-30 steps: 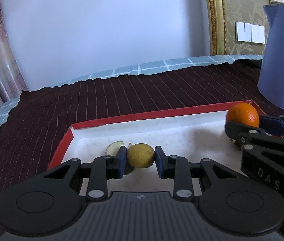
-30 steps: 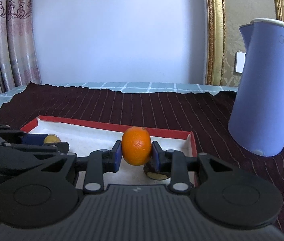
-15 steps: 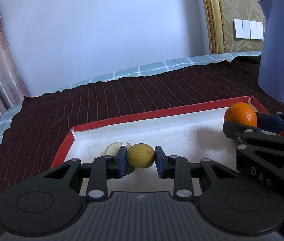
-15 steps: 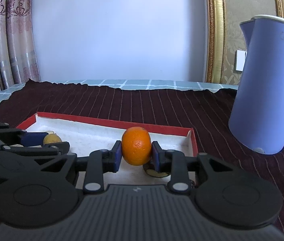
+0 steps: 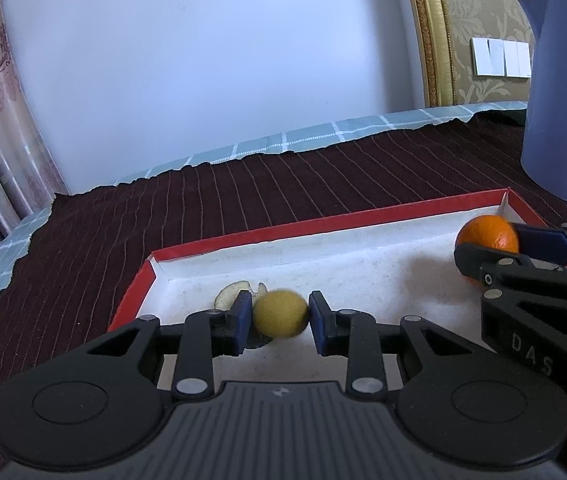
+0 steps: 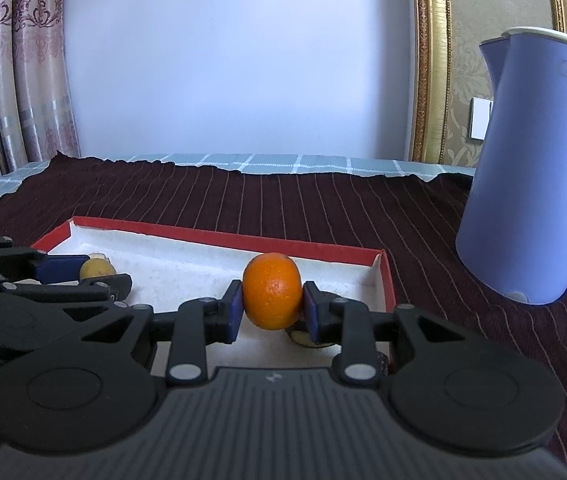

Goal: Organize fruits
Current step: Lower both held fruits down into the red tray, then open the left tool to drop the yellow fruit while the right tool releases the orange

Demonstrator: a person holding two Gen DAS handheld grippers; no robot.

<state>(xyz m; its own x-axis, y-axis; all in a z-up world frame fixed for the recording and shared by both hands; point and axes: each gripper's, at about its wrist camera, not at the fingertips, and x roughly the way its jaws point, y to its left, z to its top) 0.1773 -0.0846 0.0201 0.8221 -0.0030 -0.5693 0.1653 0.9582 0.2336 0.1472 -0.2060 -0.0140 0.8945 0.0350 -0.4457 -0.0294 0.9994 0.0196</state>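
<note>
A: Left wrist view first. We note the left tongs [image 5: 280, 316] clamped on a small round yellow-green fruit [image 5: 280, 313], blue pads pressing both its sides. It sits low over the white floor of the shallow red-rimmed cardboard tray [image 5: 323, 224], near the tray's left end. The fruit's outline is slightly blurred.

B: Behind the left pad we log a pale, thin fruit slice [image 5: 230, 293] lying flat on the tray floor. At far right, the right tongs [image 5: 495, 240] come in from the side, closed on a round orange citrus fruit [image 5: 485, 233] by the tray's right end.

A: The tray rests on a dark maroon striped cloth [image 5: 243, 196] covering the surface; a tall lavender-blue electric kettle [image 5: 563, 100] stands on the cloth beyond the tray's right corner.

B: Right wrist view. We see the right tongs [image 6: 271, 306] gripping the orange citrus fruit [image 6: 271, 290] between both blue pads, above the tray [image 6: 223, 234] near its right wall. Something dark and round lies under the right pad; we cannot tell what.

A: At left, the left tongs [image 6: 97, 270] hold the yellow-green fruit [image 6: 97, 269], mostly hidden by its fingers. The two fruits are well apart, at opposite ends of the tray. The kettle [image 6: 531, 168] stands right of the tray, on the cloth [image 6: 283, 200].
</note>
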